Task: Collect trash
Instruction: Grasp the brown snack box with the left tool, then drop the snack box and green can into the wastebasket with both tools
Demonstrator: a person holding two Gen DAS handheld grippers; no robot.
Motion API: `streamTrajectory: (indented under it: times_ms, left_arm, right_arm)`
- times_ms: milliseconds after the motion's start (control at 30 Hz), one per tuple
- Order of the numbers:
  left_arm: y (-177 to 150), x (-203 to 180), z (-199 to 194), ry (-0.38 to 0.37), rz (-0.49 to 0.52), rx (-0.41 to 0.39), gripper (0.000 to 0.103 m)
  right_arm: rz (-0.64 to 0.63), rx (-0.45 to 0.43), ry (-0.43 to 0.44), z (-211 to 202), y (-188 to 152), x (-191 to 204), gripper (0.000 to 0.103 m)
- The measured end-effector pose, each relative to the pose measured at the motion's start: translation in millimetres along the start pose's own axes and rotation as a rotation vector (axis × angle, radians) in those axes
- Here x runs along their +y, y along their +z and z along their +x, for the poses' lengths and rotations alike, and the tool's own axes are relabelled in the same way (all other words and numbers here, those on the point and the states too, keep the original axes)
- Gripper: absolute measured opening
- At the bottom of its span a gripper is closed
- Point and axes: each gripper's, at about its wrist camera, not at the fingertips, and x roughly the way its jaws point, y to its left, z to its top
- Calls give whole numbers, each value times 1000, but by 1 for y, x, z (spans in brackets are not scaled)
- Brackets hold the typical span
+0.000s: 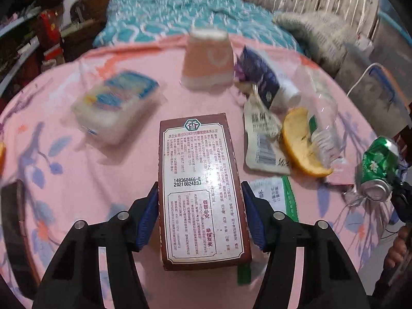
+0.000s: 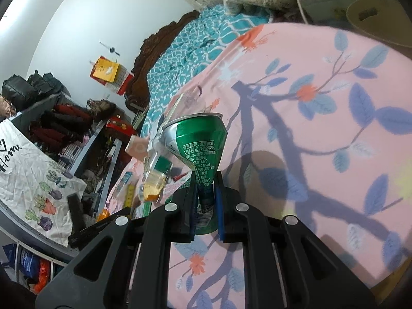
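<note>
Left hand-held gripper (image 1: 199, 216) clamps box (image 1: 200, 188); right hand-held gripper (image 2: 204, 206) pinches crushed can (image 2: 198, 144), both lifted, probably for binning.

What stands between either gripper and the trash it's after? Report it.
Nothing visible does: both already hold their items. The left gripper is clamped on the brown box, and the right gripper pinches the crushed green can. No trash bin can be identified with certainty in either view, so that path cannot be judged.
</note>
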Motion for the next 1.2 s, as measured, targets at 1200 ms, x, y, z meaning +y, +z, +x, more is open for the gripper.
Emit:
streamTrajectory:
  times_ms: [1200]
  left_arm:
    - [76,-457,92,-606,614,161,58]
  right_arm:
    - [314,-448,-7,-148,67,-175,15]
